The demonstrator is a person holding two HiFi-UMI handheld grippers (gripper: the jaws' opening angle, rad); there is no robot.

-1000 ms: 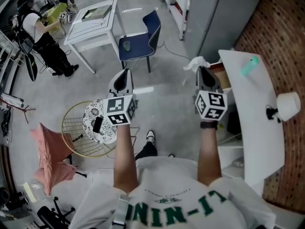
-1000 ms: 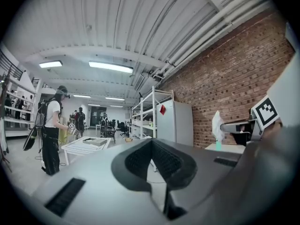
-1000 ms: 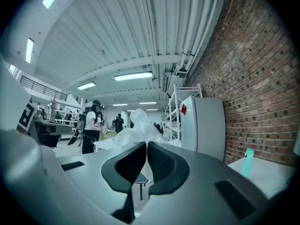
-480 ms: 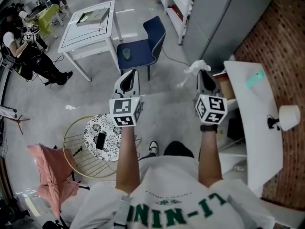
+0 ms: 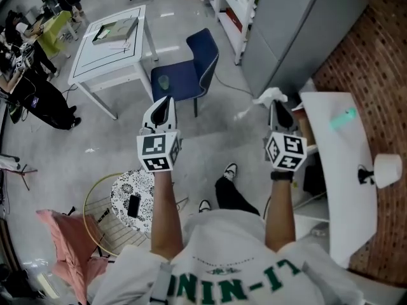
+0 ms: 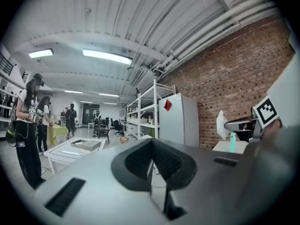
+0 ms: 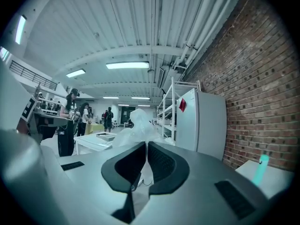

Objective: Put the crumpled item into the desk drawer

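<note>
Two grippers are held out level in front of us, side by side and well apart. Our right gripper (image 5: 278, 108) has its jaws pressed nearly together on the crumpled item (image 5: 269, 96), a white, thin, wrinkled wad. In the right gripper view the wad (image 7: 135, 124) billows up and forward from the pinch of that gripper (image 7: 144, 154), so most of it sits beyond the tips. From the left gripper view we see the same wad (image 6: 221, 123) off to the right, sticking up from the other tool.

Our left gripper (image 5: 163, 105) has its jaws closed on each other with nothing between them; in its own view the two dark pads of that gripper (image 6: 150, 150) meet along a thin seam.

Just to the right of the right gripper stands the white desk (image 5: 337, 170), with a teal bottle (image 5: 343, 117) on its top and a white roll (image 5: 388, 169) farther right, near the brick wall. Ahead of the right gripper is a tall grey cabinet (image 5: 299, 30). Ahead of the left gripper stands a blue chair (image 5: 187, 75), and beyond it a white table (image 5: 108, 43). Below and left of the left gripper is a round patterned stool (image 5: 124, 196) with a dark phone (image 5: 133, 205) lying on it.
</note>
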